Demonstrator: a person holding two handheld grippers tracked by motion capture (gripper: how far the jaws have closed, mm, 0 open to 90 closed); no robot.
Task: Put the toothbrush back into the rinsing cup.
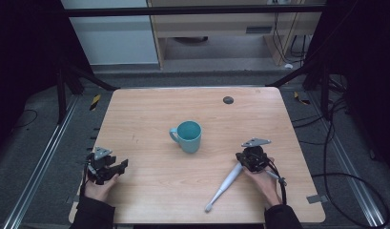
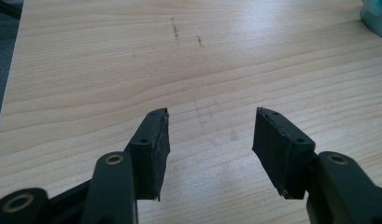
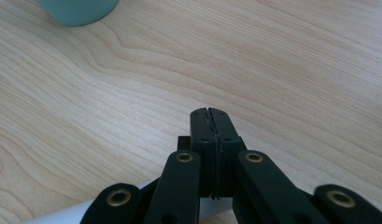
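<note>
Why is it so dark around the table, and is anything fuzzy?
High view: light falls on the table, the room's sides stay black. Left gripper view: the teal mug at the corner is soft. Right gripper view: the right gripper is sharp, the mug blurred.

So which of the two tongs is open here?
The left tongs, at the table's left edge: their jaws stand well apart over bare wood. The right tongs, above the white toothbrush, have their pads pressed together with nothing between.
</note>
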